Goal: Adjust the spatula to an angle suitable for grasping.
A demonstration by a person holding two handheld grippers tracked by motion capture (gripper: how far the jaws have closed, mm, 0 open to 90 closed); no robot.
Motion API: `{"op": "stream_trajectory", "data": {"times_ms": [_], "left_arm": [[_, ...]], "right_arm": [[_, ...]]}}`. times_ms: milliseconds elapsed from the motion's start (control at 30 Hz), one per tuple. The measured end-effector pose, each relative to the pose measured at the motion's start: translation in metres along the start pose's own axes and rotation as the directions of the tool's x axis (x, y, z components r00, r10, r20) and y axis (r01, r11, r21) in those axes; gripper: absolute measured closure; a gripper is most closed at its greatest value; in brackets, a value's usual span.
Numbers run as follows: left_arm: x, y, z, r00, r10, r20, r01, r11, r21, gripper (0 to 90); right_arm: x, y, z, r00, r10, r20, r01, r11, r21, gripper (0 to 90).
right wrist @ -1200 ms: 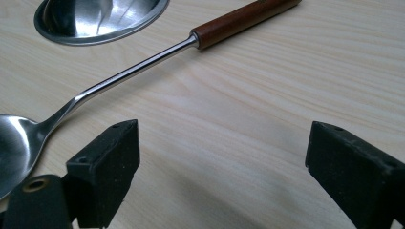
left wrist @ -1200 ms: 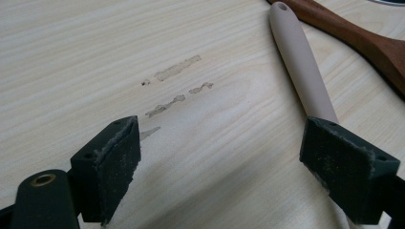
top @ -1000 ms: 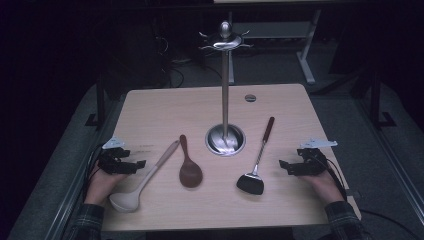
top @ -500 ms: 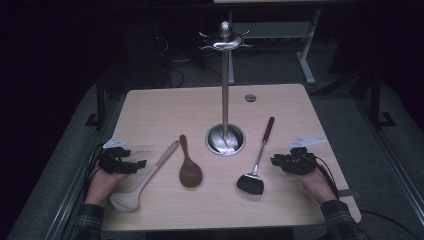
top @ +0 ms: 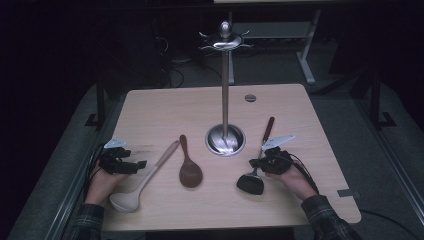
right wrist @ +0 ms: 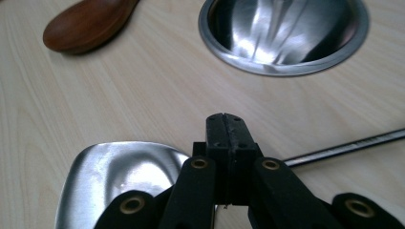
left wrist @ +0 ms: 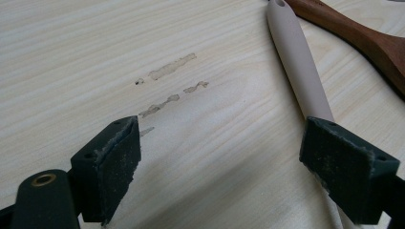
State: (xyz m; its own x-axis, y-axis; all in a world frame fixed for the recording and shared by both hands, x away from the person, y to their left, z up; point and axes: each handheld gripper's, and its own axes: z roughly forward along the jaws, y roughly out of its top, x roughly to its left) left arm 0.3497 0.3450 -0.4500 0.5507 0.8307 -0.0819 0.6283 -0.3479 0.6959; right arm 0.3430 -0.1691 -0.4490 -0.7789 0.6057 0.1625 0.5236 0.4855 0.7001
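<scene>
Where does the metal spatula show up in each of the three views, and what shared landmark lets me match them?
High view: the metal spatula lies right of centre, its head towards the person, under the right gripper.
Left gripper view: not in it.
Right gripper view: its shiny head sits lower left and its shaft runs off to the right, behind the shut jaws.
Shared landmark: the dark wooden spoon, at upper right in the left gripper view and upper left in the right gripper view.

Plaid sleeves (top: 325, 217); black fingers (left wrist: 114, 167) with rough pads, brass rivets, trailing black cables.
</scene>
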Motion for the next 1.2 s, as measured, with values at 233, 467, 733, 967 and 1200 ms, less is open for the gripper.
{"op": "stream_trajectory", "data": {"times_ms": [233,467,733,967,1200], "left_arm": [[0.000,0.000,-0.001,1.0000,-0.003,0.000,0.003,1.0000,-0.005,13.6],[0.001,0.000,-0.002,1.0000,0.001,-0.003,-0.001,1.0000,0.001,13.6],[0.000,0.000,-0.001,1.0000,-0.003,-0.003,0.003,1.0000,0.001,13.6],[0.000,0.000,-0.001,1.0000,-0.004,-0.001,0.004,1.0000,0.002,13.6],[0.001,-0.001,-0.001,1.0000,-0.006,-0.002,0.006,1.0000,0.005,13.6]], "right_arm": [[0.009,0.004,0.012,0.9993,-0.037,0.006,0.037,0.998,0.055,89.6],[0.004,-0.002,0.016,0.9988,-0.035,0.034,0.031,0.994,0.108,89.7],[0.004,-0.002,0.015,0.9988,-0.032,0.037,0.028,0.994,0.103,89.6],[0.002,-0.003,0.016,0.9986,-0.026,0.045,0.021,0.994,0.104,89.6],[-0.001,-0.007,0.011,0.9981,-0.023,0.057,0.016,0.993,0.119,89.6]]}}
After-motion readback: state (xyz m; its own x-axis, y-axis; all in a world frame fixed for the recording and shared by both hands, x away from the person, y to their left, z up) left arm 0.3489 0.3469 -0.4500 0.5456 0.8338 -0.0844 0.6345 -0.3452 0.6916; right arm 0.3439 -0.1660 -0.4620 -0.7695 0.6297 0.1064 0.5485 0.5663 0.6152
